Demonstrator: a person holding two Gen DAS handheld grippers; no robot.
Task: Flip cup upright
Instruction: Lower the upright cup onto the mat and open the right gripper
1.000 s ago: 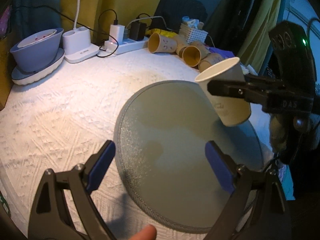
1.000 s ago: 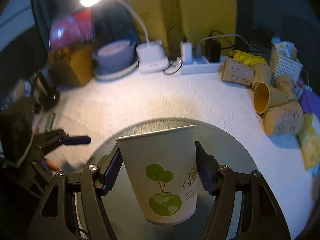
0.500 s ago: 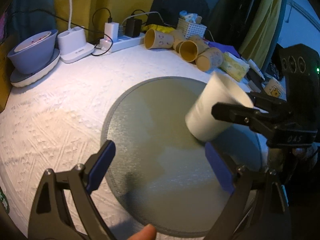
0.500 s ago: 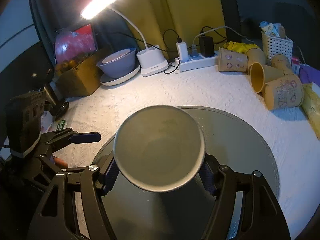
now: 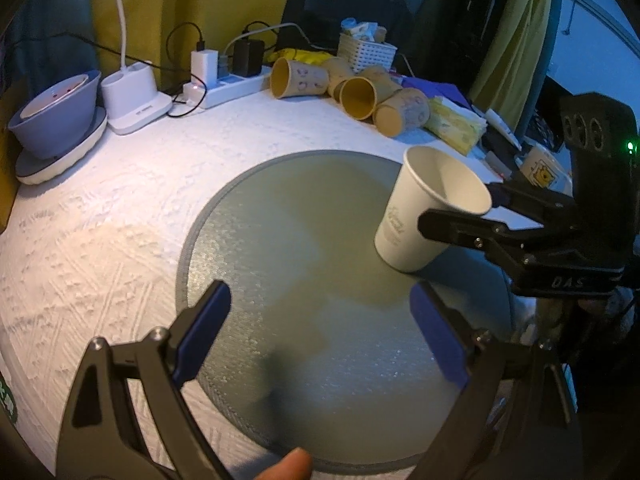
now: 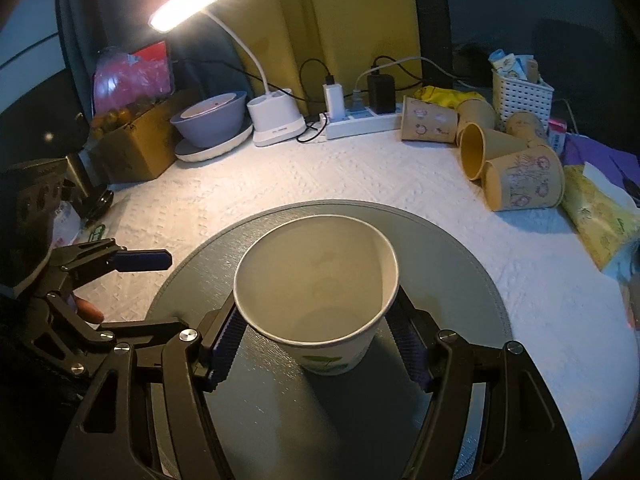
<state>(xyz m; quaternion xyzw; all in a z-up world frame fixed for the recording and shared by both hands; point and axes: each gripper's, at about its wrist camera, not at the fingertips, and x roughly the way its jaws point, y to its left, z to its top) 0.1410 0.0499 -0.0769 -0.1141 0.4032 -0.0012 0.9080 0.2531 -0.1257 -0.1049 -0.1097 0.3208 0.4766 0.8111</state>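
Note:
A white paper cup with a green print stands mouth up on the round grey mat, slightly tilted. My right gripper is shut on the cup, its blue pads against both sides. In the left wrist view the cup sits at the mat's right edge, held by the right gripper. My left gripper is open and empty above the mat's near part; it also shows in the right wrist view at the left.
Several brown paper cups lie on their sides at the back right beside a white basket. A lit desk lamp, a power strip and a purple bowl stand at the back. A yellow packet lies right.
The right gripper has turned the cup mouth up and lowered it from the air onto the mat's right side. The left gripper has stayed open, shifting slightly.

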